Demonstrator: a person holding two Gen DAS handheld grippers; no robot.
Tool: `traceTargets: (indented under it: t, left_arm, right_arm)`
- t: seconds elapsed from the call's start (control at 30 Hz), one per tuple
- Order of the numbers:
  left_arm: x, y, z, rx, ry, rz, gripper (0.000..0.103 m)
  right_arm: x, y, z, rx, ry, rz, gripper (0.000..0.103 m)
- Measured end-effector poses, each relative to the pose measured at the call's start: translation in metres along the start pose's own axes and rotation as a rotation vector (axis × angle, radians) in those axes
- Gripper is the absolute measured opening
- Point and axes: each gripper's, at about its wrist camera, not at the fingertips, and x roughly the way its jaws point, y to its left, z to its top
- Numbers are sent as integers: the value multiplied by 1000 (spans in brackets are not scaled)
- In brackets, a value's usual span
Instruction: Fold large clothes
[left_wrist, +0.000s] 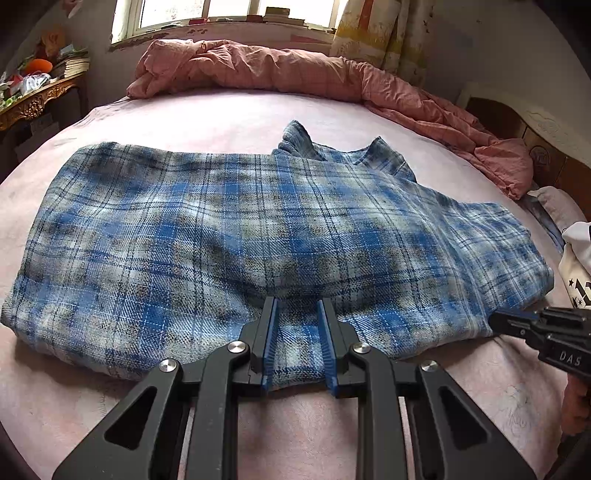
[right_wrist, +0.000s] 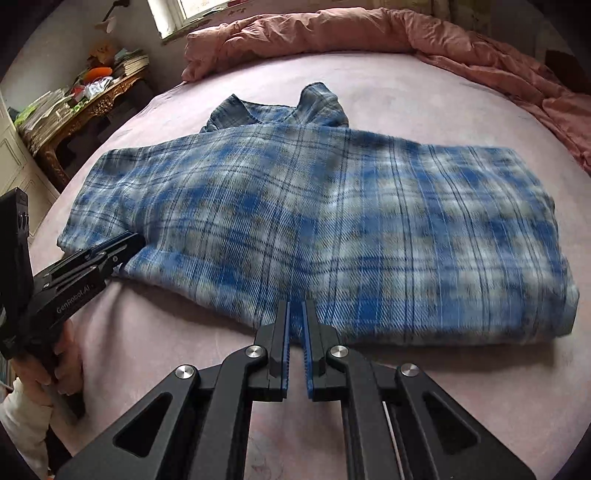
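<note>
Both tongs at the near hem of a plaid shirt spread on the bed.

I see the blue plaid shirt (left_wrist: 266, 229) lying partly folded on the pink bed (left_wrist: 221, 110), collar toward the far side, where a rumpled pink duvet (left_wrist: 280, 70) is heaped. My left tongs (left_wrist: 297, 306) stand parted over the near edge of the shirt, cloth showing between the fingers, nothing clamped. My right tongs (right_wrist: 295, 308) are nearly closed on a pinch of the near hem; I can see fabric in the narrow gap, but I cannot tell how firmly it is caught. In the right view the left tongs' tips vanish at the shirt's left edge. A cluttered gilt desk (right_wrist: 92, 99) sits far left, its contents too small to make out.
</note>
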Motion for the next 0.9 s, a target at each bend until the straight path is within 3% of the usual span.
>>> traceTargets:
  t: [0.07,0.17,0.27,0.43,0.77,0.9]
  left_arm:
    - [-2,2,0,-3,0,-10,20]
    - [-2,6,2,-19,16,-25,5]
    - [5,11,11,-42,50,-46,0]
    - [27,13,46,0,66,-38,0]
    - [92,32,120,-122,191,20,0]
    - [91,30,113,-122,202,26,0]
  right_arm:
    - [0,-1,-5,-7,-27,-1,8]
    - [4,-2,-15,-5,-71,-7,8]
    - [4,4,-14,-33,-82,-39,8]
    - [5,10,-19,-60,-116,-66,8]
    - [3,2,-21,12,-144,-32,7]
    - [3,-6,-20,49,-141,17,7]
